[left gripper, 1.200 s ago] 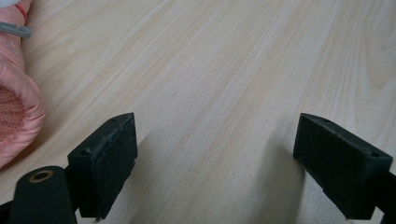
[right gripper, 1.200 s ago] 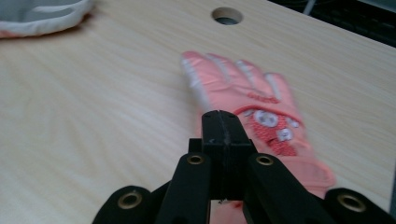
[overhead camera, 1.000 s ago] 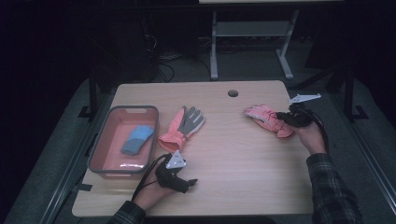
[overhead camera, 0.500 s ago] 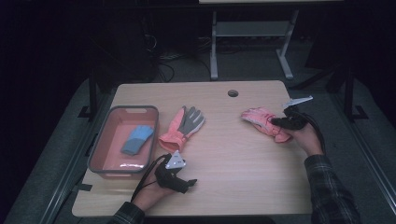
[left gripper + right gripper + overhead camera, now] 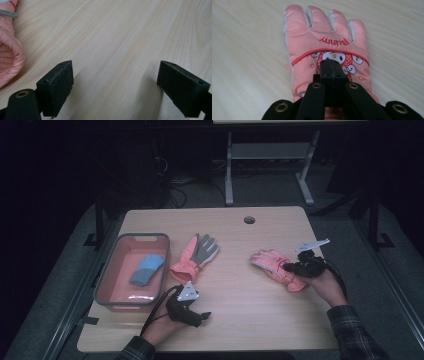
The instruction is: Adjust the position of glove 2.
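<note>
So the pink glove on the right side of the bench is the one in play: the right gripper is clenched on its cuff end, jaws pressed tight together over the little cartoon patch in the right gripper view, fingers of the glove pointing away from it. Compared with a second ago, that glove and the hand holding it have slid toward the middle of the bench, so it looks like it's being dragged across rather than lifted, since it's flat on the wood. My guess is it's headed toward its partner, the other pink glove lying palm-up just beside the pink bin, or straight into the bin, which already has a blue cloth in it. The left gripper is parked near the front edge with its jaws spread wide and nothing between them, just bare bench, with that second glove's cuff close by.
</note>
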Tool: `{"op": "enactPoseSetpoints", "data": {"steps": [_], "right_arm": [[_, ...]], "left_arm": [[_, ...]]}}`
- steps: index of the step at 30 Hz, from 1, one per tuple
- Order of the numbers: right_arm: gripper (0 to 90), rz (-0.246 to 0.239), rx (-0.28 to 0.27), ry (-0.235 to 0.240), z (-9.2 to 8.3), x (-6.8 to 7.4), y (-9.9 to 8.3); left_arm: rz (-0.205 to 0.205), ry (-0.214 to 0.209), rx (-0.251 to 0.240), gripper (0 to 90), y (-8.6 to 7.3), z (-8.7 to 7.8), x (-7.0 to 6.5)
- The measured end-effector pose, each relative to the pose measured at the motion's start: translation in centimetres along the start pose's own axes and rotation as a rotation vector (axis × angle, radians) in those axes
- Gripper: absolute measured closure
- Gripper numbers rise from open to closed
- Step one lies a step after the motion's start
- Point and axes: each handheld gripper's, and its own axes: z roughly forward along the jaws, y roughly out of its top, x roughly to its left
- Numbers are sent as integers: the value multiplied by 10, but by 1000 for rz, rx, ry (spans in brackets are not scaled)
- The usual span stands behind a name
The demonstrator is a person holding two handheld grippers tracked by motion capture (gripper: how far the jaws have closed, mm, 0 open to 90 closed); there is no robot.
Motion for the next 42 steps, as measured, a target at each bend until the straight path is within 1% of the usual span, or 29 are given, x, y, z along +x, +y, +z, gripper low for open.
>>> {"op": "enactPoseSetpoints", "data": {"steps": [1,2,3,7,9,11,12,13,14,15,16,17,18,20,21,22,23,24,26,27,28,29,31,33,34,35,37,38,42], "right_arm": [[900,-9,0,4,-1,4,-2],[900,-16,4,20,-2,13,-4],[900,-16,4,20,-2,13,-4],[900,-36,15,28,-7,29,-10],[897,-40,11,22,-8,31,-11],[845,-38,-9,11,-10,32,-11],[817,-31,-20,11,-13,32,-11],[774,-29,-32,15,-15,33,-11],[710,-27,-49,17,-17,34,-11],[652,-22,-63,13,-20,35,-10],[552,-18,-82,25,-22,38,-9],[505,-8,-90,28,-23,40,-8],[505,-8,-90,28,-23,40,-8],[448,-11,-99,42,-23,42,-8],[429,-18,-108,45,-23,43,-8],[402,-22,-113,44,-23,44,-8],[385,-25,-119,48,-23,45,-8],[377,-33,-128,51,-23,45,-7],[366,-39,-137,52,-23,45,-7],[361,-39,-141,50,-24,45,-7],[361,-39,-141,50,-24,45,-7],[357,-36,-143,50,-24,44,-8],[350,-33,-148,51,-25,43,-8],[334,-32,-151,56,-24,43,-8],[329,-40,-149,56,-24,43,-8],[322,-37,-147,59,-23,43,-8],[316,-45,-135,60,-22,43,-8],[311,-41,-134,62,-21,44,-7],[306,-48,-127,67,-19,45,-7]], "left_arm": [[0,0,0,130,0,0,0],[0,0,0,130,0,0,0],[0,0,0,130,0,0,0],[0,0,0,130,0,0,0],[1,0,0,129,0,0,0],[-4,5,9,132,1,0,-1],[-8,4,6,159,3,0,-1],[-7,6,7,227,4,-1,-2],[-7,11,13,306,6,-2,-2],[-11,23,18,340,8,-2,-3],[-14,32,19,474,15,-4,-4],[-14,32,19,540,15,-4,-4],[-31,31,16,540,19,-6,-4],[-61,27,3,666,28,-8,-1],[-63,27,16,741,32,-8,0],[-57,38,34,786,36,-7,1],[-63,37,49,840,39,-6,3],[-72,39,51,881,43,-6,5],[-88,45,48,895,51,-7,10],[-99,65,41,896,60,-10,14],[-99,65,41,895,60,-10,14],[-108,76,35,895,64,-11,17],[-117,98,26,895,71,-13,25],[-117,111,27,895,78,-14,34],[-114,115,24,895,82,-13,39],[-110,128,29,895,85,-13,43],[-114,154,33,896,92,-10,52],[-124,166,23,896,95,-8,56],[-147,210,28,896,103,-1,76]]}}
